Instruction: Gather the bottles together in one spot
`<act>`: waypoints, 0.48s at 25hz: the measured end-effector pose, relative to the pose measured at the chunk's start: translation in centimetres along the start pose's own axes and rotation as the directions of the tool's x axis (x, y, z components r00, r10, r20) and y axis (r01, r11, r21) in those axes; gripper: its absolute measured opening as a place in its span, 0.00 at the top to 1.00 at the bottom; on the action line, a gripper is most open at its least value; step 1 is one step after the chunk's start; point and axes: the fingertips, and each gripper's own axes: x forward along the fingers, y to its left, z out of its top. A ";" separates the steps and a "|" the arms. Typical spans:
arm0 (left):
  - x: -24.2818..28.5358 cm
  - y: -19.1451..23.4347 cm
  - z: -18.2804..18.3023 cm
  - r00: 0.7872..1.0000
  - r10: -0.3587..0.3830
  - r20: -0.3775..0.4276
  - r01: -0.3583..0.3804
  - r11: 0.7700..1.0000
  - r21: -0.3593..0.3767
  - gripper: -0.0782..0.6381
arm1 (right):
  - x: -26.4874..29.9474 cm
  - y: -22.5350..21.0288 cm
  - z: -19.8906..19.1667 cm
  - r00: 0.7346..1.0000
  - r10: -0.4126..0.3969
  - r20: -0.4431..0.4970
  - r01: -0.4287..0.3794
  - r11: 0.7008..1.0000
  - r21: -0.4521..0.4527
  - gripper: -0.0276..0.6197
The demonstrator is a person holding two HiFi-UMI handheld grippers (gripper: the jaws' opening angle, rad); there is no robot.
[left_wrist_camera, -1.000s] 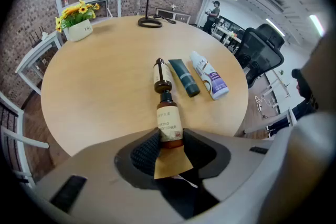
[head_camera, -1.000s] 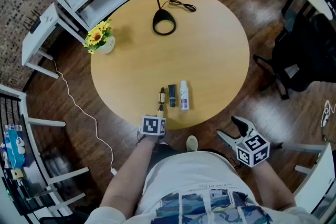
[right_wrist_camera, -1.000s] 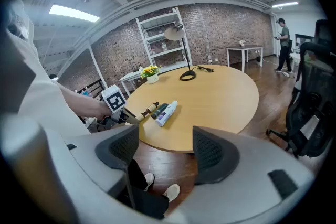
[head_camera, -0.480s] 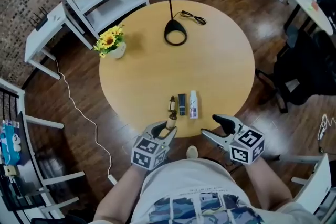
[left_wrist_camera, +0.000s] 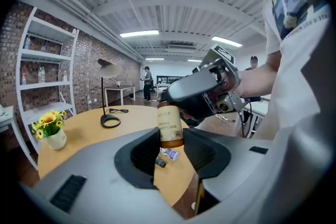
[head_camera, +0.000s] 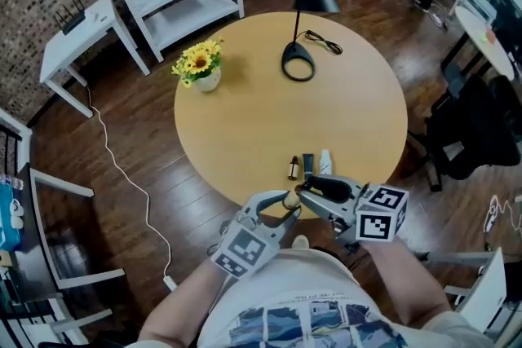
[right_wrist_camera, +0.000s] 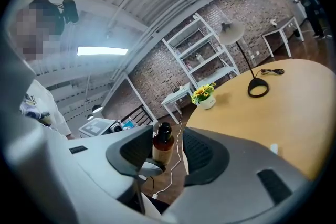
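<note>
- Both grippers have risen from below the round table point(head_camera: 245, 94)'s near edge and now meet just off it.
- The left gripper point(head_camera: 280, 206) is clamped on the amber bottle point(left_wrist_camera: 170, 126), lifted clear, likely for a handover.
- The right gripper point(right_wrist_camera: 169, 150) has just been closing round its cap end; a gap shows at one pad.
- Three small bottles point(head_camera: 308, 165) lie together just inside that edge.

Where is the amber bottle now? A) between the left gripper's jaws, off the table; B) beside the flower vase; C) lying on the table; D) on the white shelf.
A: the amber bottle sits clamped in the left gripper, held clear of the table.
</note>
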 end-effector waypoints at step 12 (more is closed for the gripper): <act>-5.1 2.7 -4.2 0.995 -0.103 -0.004 0.102 0.993 -0.066 0.70 | 5.0 1.6 -1.6 0.995 -0.102 -0.018 0.101 0.994 -0.038 0.77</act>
